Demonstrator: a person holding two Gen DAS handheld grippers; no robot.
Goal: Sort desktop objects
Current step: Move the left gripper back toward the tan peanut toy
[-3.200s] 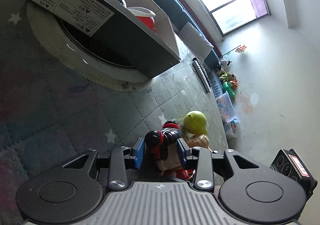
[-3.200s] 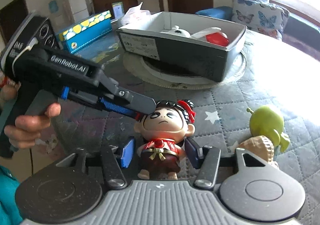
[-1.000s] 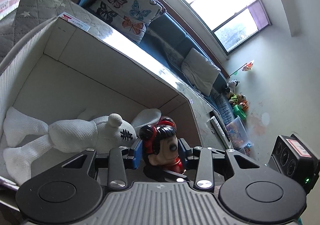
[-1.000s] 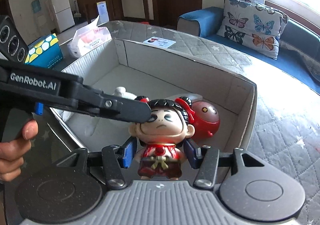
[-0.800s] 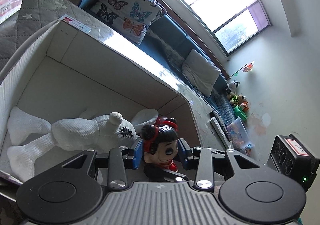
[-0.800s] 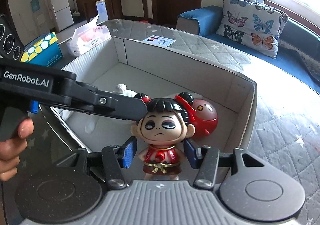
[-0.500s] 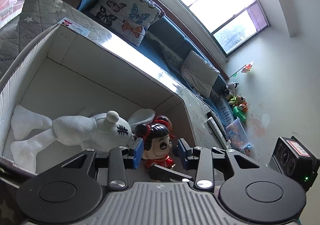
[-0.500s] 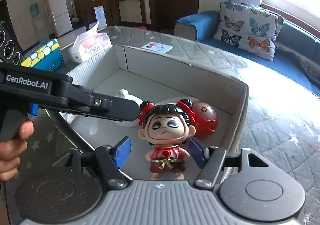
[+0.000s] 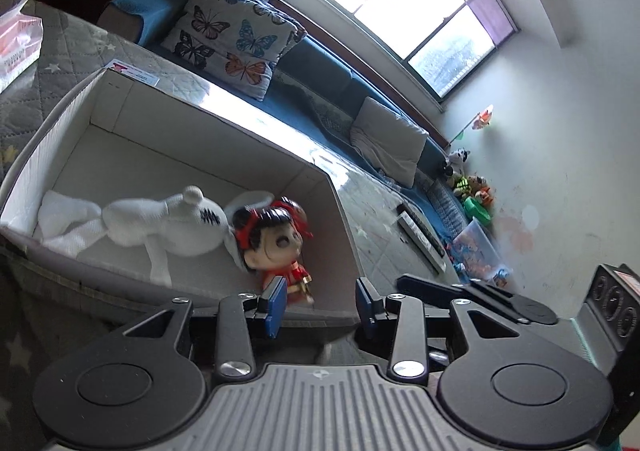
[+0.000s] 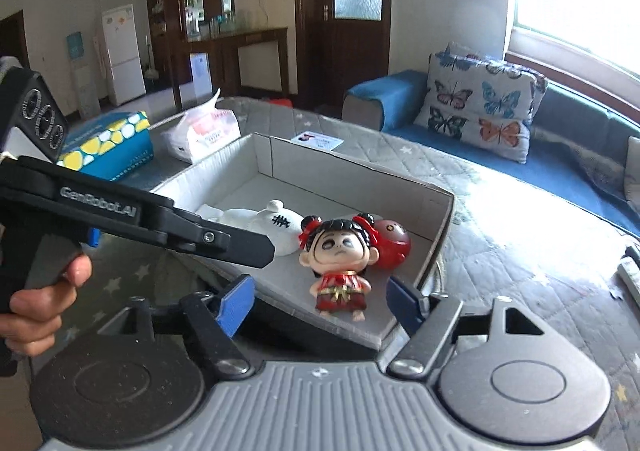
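Inside, box [image 10: 436, 235] holds doll [image 10: 340, 263], white plush [image 10: 260, 223], red toy [image 10: 394, 245].

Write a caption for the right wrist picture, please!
Open right gripper hovers before the doll figurine standing in the cardboard box.

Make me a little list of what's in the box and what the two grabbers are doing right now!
box: grey cardboard box on the quilted table
doll: red-dress doll standing inside the box near its front corner
white toy: white stuffed toy lying in the box beside the doll
red toy: round red toy just behind the doll
left gripper: left gripper open, empty, in front of the box
right gripper: right gripper open, jaws wide either side of the doll, not touching it
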